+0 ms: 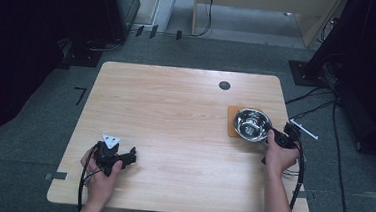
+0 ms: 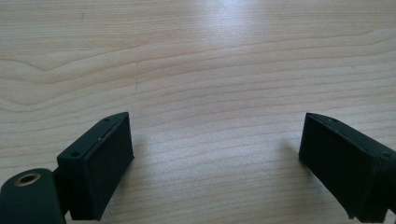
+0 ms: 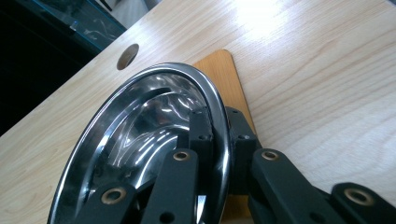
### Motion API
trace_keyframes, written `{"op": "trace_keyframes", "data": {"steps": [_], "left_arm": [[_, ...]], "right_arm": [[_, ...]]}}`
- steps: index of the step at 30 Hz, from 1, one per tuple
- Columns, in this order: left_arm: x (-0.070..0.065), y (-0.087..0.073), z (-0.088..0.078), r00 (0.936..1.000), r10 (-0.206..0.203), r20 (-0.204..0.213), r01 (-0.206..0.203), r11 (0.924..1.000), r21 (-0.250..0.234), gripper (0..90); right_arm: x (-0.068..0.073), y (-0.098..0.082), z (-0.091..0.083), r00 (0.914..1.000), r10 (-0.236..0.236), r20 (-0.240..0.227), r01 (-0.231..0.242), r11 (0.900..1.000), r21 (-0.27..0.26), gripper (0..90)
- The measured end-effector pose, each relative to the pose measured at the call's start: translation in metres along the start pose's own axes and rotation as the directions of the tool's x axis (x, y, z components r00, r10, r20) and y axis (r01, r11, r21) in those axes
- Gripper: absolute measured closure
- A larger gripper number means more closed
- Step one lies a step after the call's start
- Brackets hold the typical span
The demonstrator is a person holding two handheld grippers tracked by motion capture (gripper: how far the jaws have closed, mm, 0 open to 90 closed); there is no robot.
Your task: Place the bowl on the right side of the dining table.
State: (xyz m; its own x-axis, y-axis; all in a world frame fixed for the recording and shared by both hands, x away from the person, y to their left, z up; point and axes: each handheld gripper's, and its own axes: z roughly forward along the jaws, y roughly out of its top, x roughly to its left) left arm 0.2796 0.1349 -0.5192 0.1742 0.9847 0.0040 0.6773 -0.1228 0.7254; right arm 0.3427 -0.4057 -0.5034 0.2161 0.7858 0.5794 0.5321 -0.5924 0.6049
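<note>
My right gripper (image 3: 218,140) has its fingers (image 3: 201,133) clamped on the rim of a round stainless steel bowl (image 1: 252,124), one finger inside the wall and the other outside it. Being round, the bowl has no long axis to speak of; its mouth faces up, and in the right gripper view it looks tipped a little, though I cannot tell whether it is lifted. Inside, the polished metal only throws back reflections; I see nothing in it. Beneath the bowl, just beyond my right fingers, lies a small brown mat (image 3: 223,77), and farther past it a round cable hole (image 1: 224,85) sits in the desk (image 1: 175,115). I can read no label or writing on anything.

My left gripper (image 1: 133,157) rests low over the near left part of the desk, well apart from the bowl. Its fingers (image 2: 100,163) are spread wide, with only bare wood grain between them.
</note>
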Motion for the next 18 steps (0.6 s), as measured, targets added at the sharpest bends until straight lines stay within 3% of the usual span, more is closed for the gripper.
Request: {"op": "trace_keyframes", "data": {"steps": [6, 18], "left_arm": [[0.0, 0.0, 0.0, 1.0, 0.0, 0.0, 0.0, 1.0, 0.0, 9.4], [0.0, 0.0, 0.0, 1.0, 0.002, 0.002, -0.002, 1.0, 0.0, 9.4]], "right_arm": [[0.006, 0.003, 0.013, 0.9993, -0.01, 0.037, 0.011, 1.0, -0.006, 84.5], [0.009, 0.001, 0.023, 0.9985, 0.022, 0.05, -0.019, 0.998, -0.063, 84.4]]}}
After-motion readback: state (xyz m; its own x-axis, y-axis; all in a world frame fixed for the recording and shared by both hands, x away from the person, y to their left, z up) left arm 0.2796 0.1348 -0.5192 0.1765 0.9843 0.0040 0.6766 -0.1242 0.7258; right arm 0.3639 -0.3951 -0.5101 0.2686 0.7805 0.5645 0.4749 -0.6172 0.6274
